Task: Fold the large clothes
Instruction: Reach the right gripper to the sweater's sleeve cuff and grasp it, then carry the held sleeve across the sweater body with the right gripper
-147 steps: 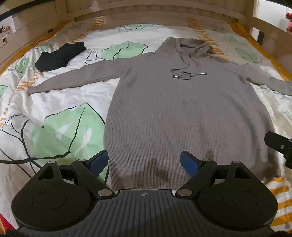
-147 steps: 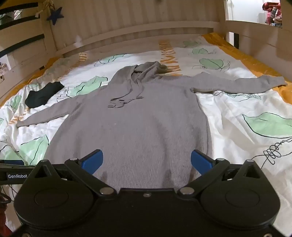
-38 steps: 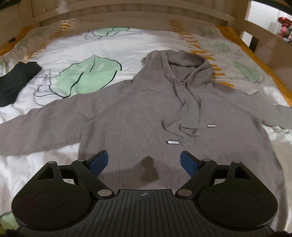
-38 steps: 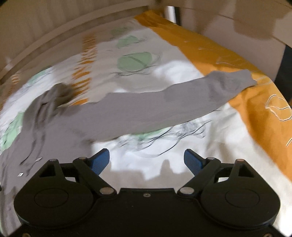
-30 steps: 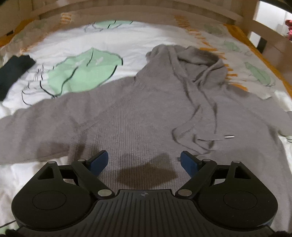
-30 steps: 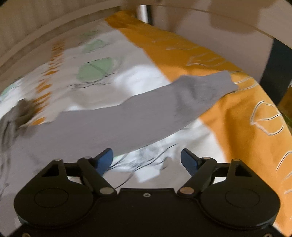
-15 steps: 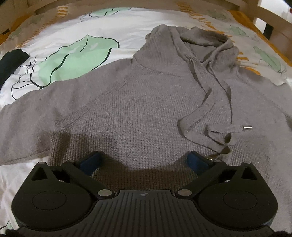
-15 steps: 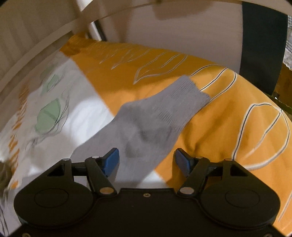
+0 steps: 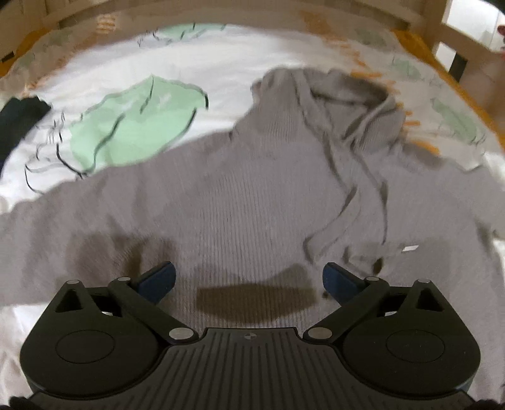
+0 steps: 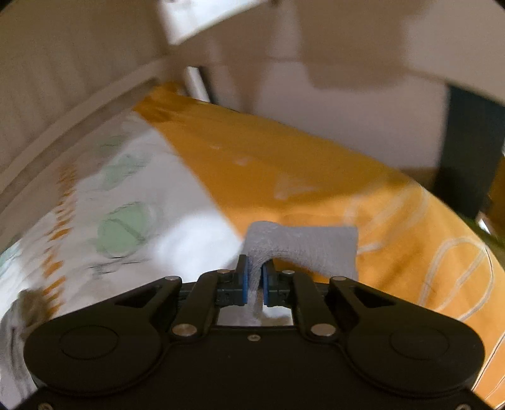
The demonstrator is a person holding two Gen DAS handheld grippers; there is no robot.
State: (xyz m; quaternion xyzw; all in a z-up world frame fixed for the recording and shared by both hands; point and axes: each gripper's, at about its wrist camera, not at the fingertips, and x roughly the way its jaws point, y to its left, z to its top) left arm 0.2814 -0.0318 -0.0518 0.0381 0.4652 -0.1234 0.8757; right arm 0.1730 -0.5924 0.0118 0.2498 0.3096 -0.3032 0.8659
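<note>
1. My right gripper (image 10: 255, 280) has its fingers (image 10: 242, 280) pinched tight on the grey sleeve cuff (image 10: 303, 249), lifted over the orange bedspread edge (image 10: 394, 220).
2. My left gripper (image 9: 249, 280) hangs with fingers spread wide, holding nothing.
3. The grey hoodie (image 9: 252, 205) lies flat on the bed (image 9: 221, 69), its chest directly beneath them.

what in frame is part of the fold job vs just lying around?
Job:
- grey hooded sweater, spread flat on the bed
- its sleeve cuff, pinched in the right gripper
- left gripper, open above the sweater's chest

Lying about:
- black garment at the far left
- leaf-print bedcover
- wooden bed frame
</note>
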